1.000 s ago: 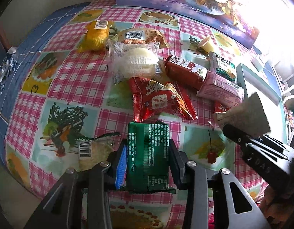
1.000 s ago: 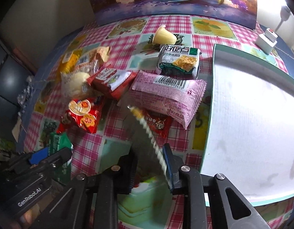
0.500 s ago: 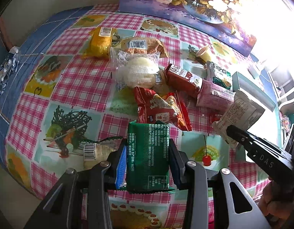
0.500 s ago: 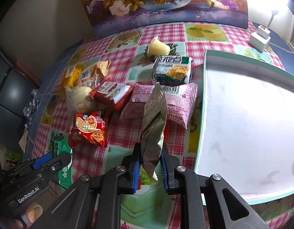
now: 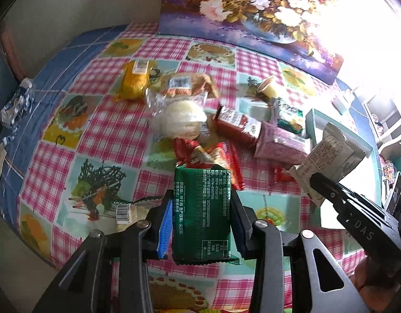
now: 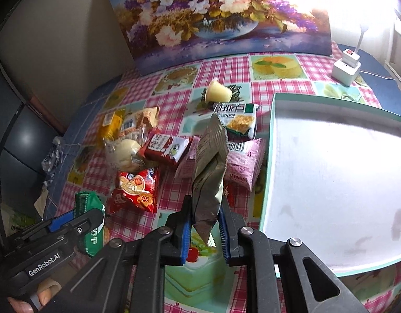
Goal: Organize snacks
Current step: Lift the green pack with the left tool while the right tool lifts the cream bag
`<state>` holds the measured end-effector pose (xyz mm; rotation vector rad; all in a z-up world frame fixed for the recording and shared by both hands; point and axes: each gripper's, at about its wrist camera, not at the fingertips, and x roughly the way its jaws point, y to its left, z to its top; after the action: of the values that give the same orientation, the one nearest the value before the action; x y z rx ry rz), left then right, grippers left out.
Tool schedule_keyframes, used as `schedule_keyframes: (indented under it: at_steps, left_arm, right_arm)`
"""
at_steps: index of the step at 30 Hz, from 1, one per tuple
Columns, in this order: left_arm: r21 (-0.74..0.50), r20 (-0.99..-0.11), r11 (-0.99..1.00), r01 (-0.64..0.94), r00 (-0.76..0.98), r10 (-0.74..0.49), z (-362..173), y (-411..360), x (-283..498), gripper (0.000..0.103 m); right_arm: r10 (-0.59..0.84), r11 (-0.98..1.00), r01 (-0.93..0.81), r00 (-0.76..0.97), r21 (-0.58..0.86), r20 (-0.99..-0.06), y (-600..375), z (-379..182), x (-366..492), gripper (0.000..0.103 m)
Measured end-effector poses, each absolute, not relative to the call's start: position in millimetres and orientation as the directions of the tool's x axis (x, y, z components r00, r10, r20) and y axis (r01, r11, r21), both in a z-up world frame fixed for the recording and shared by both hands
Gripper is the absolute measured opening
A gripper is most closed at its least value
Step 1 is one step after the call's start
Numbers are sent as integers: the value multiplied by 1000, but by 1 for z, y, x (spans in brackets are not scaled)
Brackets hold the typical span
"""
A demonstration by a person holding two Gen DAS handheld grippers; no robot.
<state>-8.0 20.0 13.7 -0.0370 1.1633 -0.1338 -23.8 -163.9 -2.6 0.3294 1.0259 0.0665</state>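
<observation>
My left gripper (image 5: 201, 216) is shut on a dark green snack packet (image 5: 201, 214) and holds it above the table; the packet also shows in the right wrist view (image 6: 87, 203). My right gripper (image 6: 205, 219) is shut on a silver-grey foil packet (image 6: 209, 167), held upright above the cloth; it shows in the left wrist view (image 5: 328, 156) too. A heap of snacks lies on the checked tablecloth: a red packet (image 6: 135, 190), a pink packet (image 6: 242, 161), a white bun (image 6: 123, 151), a jelly cup (image 6: 217, 92). A teal tray (image 6: 272, 156) lies to the right.
A flower painting (image 6: 221, 13) leans on the wall at the back. A white power adapter (image 6: 346, 65) sits at the far right. A small barcoded packet (image 5: 124, 212) lies left of my left gripper. The table's left edge drops off near crumpled wrappers (image 5: 15, 104).
Both grippers have risen with their packets, so the table looks farther away. The right gripper's foil packet has turned from edge-on to upright and moved toward the tray.
</observation>
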Motion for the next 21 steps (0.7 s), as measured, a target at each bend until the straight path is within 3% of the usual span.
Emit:
schedule_keyframes:
  at_steps: [14, 21]
  left_arm:
    - [-159, -891, 974, 160, 402, -211, 47, -35, -1, 41]
    - [-176, -894, 962, 207, 376, -245, 48, -78, 9, 41]
  right_arm:
    - [138, 910, 243, 587, 335, -798, -208, 6, -33, 21]
    - [-30, 870, 415, 581, 265, -813, -249, 4, -43, 21]
